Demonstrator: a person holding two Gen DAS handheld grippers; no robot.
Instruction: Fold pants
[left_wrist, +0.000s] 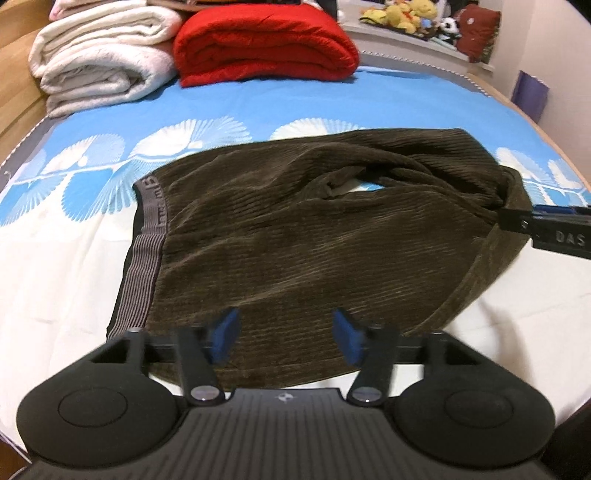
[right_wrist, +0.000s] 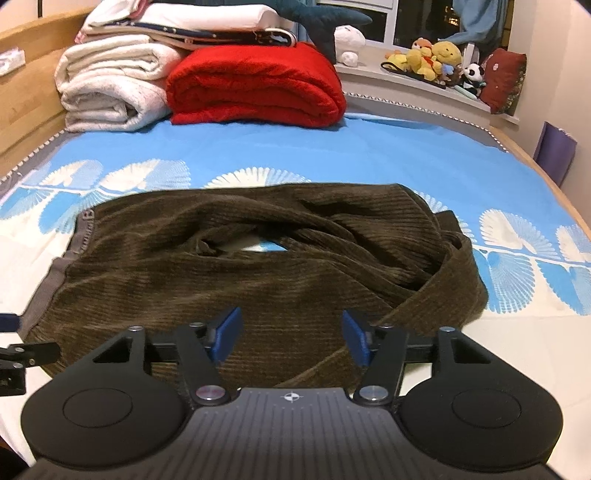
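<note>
The brown corduroy pants (left_wrist: 295, 229) lie on the bed (left_wrist: 66, 266), legs doubled back into a rough bundle, the grey waistband (left_wrist: 147, 236) at the left. The left gripper (left_wrist: 286, 338) is poised over the near edge with its blue pads apart and nothing pinched, likely placed to take that edge for another fold. The right gripper (right_wrist: 291, 334) sits the same way further right, spread and empty, so both ends can lift together. Folded blankets (right_wrist: 255, 85) are stacked well behind, out of the way.

A home bedroom: a bed (right_wrist: 332, 147) ahead of the tongs, folded blankets (right_wrist: 255, 85) beyond, plush toys (right_wrist: 436, 55) (windowsill, far right).
</note>
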